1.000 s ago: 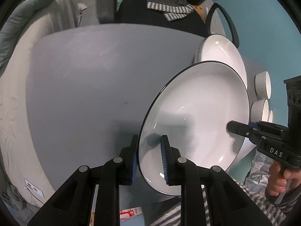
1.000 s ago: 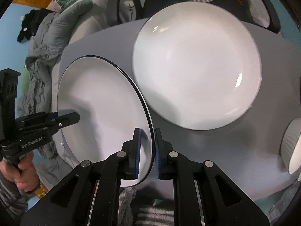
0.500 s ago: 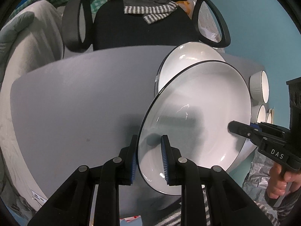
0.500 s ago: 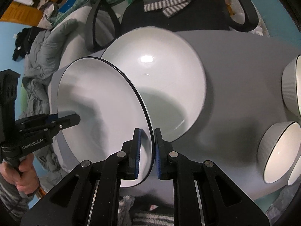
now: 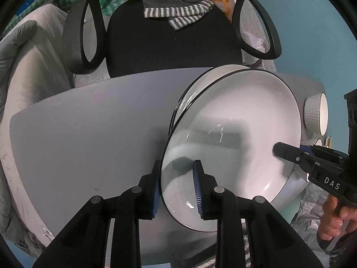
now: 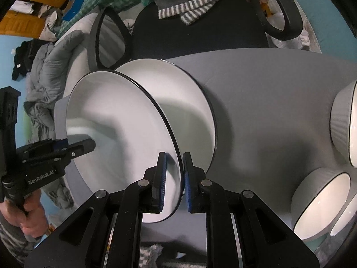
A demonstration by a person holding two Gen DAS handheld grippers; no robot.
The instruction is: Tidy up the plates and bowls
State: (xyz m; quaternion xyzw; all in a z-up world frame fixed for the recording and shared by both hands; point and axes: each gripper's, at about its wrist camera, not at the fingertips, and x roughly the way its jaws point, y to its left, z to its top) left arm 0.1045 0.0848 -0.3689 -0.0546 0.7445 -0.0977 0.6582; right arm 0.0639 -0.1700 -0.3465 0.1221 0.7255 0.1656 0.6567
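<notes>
Two tongs are carrying one plate [image 5: 234, 134]: right tongs [image 6: 174, 181] clamped, left tongs [image 5: 176, 187] being opened for stacking on the lower plate [image 6: 178, 89].

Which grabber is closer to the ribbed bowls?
Right. The right gripper holds the plate on the edge facing the ribbed bowls. The left gripper, its jaws opening, straddles the opposite edge, farther away.

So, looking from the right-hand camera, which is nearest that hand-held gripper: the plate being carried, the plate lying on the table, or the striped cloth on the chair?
1. Carried plate: its rim sits between the right hand-held gripper fingers.
2. Plate on the table: just behind and partly under the carried one.
3. Striped cloth: farthest, draped on the black chair beyond the table's far edge.
</notes>
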